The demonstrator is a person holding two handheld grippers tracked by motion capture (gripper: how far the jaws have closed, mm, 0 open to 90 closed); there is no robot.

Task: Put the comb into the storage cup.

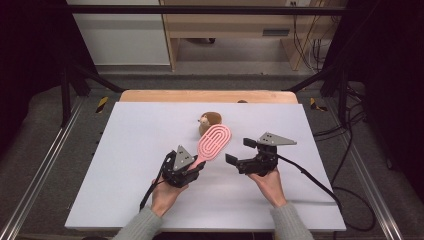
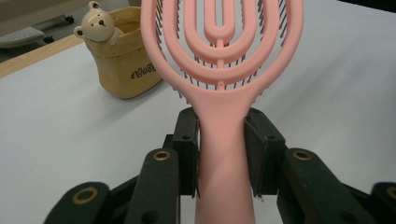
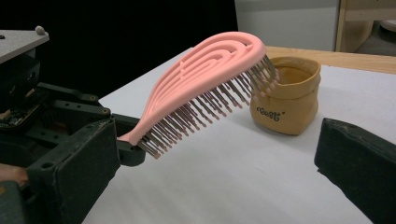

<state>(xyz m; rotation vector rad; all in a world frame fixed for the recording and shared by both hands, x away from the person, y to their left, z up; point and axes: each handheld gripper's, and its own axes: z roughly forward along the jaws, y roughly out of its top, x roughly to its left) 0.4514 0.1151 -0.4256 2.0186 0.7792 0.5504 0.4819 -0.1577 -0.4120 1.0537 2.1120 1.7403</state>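
Pouch [image 3: 286, 95] lettering blurred, perhaps unreadable.

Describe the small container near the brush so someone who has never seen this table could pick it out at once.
Start from the white table top and find the pink hairbrush held by its handle in the left hand-held gripper. Just beyond the brush head stands a squat tan pot. Unlike anything else there, it has a little bear figure peeking over its rim and dark lettering on its side.
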